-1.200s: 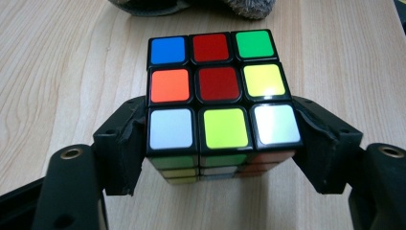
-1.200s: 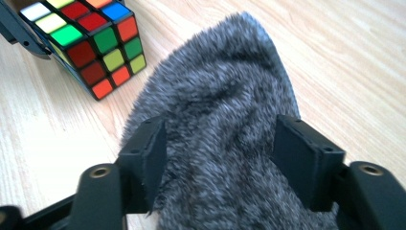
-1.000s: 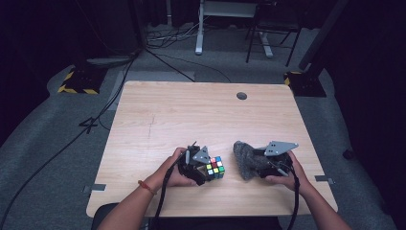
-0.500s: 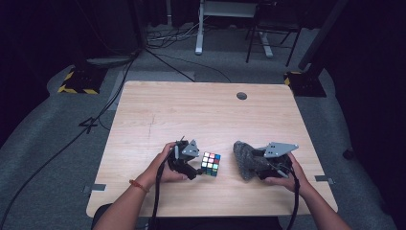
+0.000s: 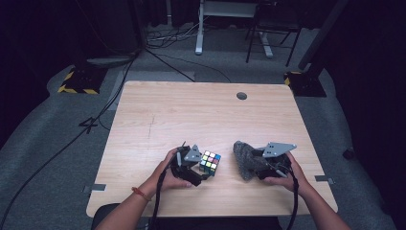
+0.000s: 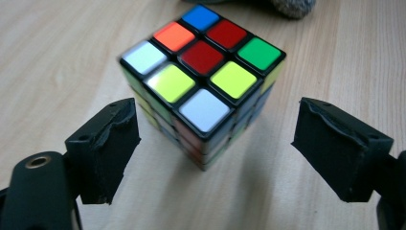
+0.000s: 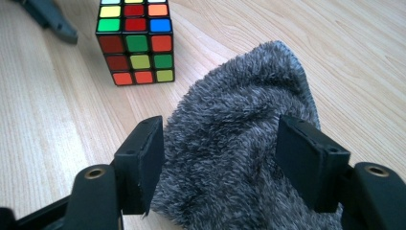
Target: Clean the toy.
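Backed off from the puzzle cube since a second ago: left gripper now spread wide, cube standing free on the table just beyond and between its fingers, touching neither. Unchanged on the other side: right gripper parted around the grey fuzzy cloth, left finger against the pile, right finger's contact hard to judge. Cloth's near end cut off below; cube's far faces hidden.

— Can any writing be read here?
— One mark only: a dark "4" is seen on the grey floor, left of the table. No other text is legible.
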{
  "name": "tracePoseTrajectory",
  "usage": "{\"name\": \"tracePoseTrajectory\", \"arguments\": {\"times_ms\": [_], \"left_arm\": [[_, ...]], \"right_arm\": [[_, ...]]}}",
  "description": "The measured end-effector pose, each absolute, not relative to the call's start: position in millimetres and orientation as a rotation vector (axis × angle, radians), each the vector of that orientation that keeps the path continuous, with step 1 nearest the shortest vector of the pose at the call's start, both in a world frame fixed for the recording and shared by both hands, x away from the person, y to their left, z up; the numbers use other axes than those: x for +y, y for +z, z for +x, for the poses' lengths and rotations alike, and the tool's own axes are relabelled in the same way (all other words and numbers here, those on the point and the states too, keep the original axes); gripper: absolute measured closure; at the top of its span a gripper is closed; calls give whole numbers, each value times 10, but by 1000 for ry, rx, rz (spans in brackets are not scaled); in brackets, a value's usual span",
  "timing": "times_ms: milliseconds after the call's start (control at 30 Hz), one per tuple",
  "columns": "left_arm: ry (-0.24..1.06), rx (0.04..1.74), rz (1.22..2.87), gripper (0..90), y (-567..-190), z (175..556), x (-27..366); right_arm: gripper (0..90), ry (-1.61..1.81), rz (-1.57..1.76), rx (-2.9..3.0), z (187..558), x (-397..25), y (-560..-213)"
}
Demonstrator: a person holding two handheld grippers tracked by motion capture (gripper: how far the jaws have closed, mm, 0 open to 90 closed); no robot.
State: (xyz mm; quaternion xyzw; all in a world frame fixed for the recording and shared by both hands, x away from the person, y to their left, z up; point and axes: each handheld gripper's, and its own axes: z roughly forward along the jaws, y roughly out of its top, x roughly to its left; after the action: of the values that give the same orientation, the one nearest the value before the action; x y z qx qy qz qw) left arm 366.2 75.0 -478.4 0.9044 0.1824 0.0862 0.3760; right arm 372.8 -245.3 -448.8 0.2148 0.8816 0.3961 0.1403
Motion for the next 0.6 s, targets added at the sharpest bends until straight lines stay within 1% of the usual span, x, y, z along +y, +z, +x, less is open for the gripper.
{"name": "tracePoseTrajectory", "arguments": {"times_ms": [33,67,200,267,400,500,600], "left_arm": [[221,467,2314,162,-4784,3662,750],[257,493,2333,157,-4822,3618,690],[270,535,2314,155,-4878,3612,631],[220,588,2306,157,-4938,3652,580],[230,623,2297,158,-4964,3686,532],[232,649,2257,156,-4953,3728,504],[249,640,2236,152,-4946,3752,494]], "right_arm": [[344,1144,620,2547,3728,-2453,-4488],[343,1140,622,2548,3733,-2451,-4493],[344,1135,621,2557,3737,-2439,-4504],[344,1143,616,2560,3730,-2431,-4502],[344,1142,608,2564,3722,-2419,-4499],[344,1139,609,2565,3724,-2416,-4507],[345,1140,609,2564,3725,-2419,-4509]]}}
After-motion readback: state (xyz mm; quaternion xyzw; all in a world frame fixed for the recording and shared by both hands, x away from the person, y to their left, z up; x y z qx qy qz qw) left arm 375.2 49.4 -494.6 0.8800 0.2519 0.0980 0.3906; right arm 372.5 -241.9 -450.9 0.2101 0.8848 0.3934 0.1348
